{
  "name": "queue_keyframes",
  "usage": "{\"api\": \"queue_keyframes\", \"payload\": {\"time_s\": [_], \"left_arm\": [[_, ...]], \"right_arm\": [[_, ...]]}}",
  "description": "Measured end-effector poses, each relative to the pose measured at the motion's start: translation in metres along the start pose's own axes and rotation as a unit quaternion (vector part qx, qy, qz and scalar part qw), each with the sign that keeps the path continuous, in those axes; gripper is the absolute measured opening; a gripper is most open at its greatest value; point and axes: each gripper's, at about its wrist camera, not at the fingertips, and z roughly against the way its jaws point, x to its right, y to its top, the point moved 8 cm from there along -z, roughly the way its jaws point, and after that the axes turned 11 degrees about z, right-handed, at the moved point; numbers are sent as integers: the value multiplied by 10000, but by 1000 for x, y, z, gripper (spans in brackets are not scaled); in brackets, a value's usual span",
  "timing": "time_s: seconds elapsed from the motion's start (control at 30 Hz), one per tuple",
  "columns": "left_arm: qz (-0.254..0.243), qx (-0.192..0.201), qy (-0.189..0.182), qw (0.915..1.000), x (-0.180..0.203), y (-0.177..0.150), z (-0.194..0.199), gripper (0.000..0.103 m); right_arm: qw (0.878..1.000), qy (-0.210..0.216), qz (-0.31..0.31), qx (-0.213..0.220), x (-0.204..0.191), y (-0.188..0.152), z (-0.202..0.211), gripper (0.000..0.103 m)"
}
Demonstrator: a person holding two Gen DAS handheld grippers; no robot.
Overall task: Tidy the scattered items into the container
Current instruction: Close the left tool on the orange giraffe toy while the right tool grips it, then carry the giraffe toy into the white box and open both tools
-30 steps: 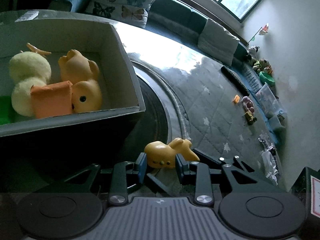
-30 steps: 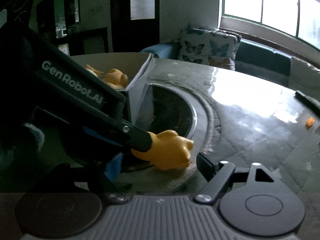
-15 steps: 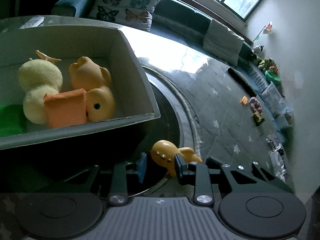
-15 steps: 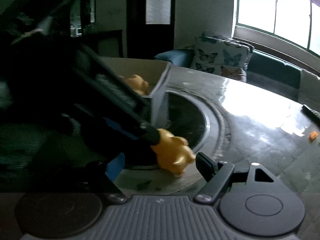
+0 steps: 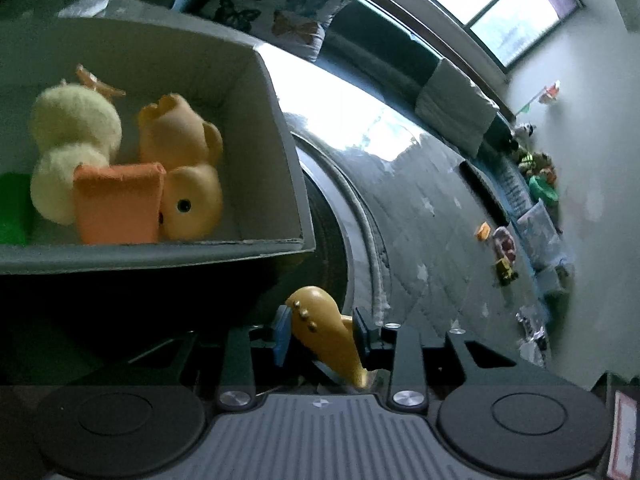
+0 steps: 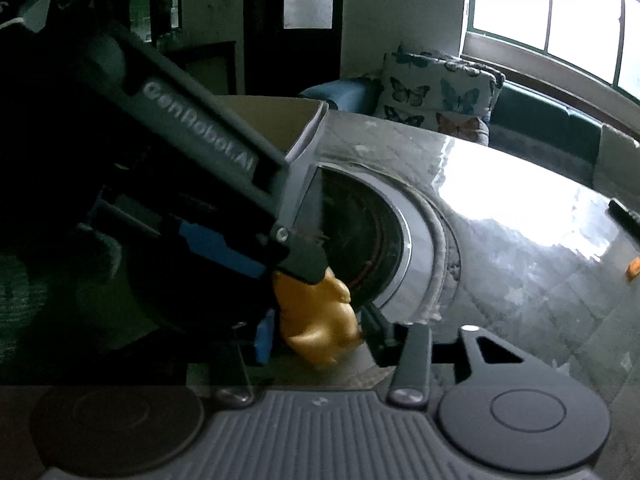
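Observation:
My left gripper (image 5: 321, 326) is shut on a small yellow-orange toy animal (image 5: 324, 330), tilted between the pads, just right of and below the near corner of the cardboard box (image 5: 296, 184). The box holds a fluffy yellow plush (image 5: 72, 136), an orange block (image 5: 116, 204), a yellow rubber duck (image 5: 180, 168) and something green (image 5: 12, 208). In the right wrist view the same toy (image 6: 320, 320) hangs from the left gripper's fingers (image 6: 304, 260), right between my right gripper's (image 6: 316, 334) open fingers. The box rim (image 6: 312, 124) shows behind.
The round table has a dark inset disc (image 6: 360, 236) with a metal ring. A black remote (image 5: 476, 180) and small toys (image 5: 504, 248) lie on the far side. A butterfly cushion (image 6: 432, 92) and a bench stand beyond.
The left gripper has lifted the toy and swung it toward the box; the toy has tilted in the grip. The right gripper has closed in, its fingers now on either side of the toy.

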Motion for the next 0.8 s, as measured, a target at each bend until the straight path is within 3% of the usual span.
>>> {"api": "queue_keyframes", "payload": {"time_s": [0.2,0.8], "left_arm": [[264,-28,-37,9996,-1,0,-4,37],[-123,169,-147,9997,12,-14,25,30]], "right_arm": [[9999,-47,-110,22,-4,-2,4,37],[9982,-278,-453,282,-12,-1,33,36]]}}
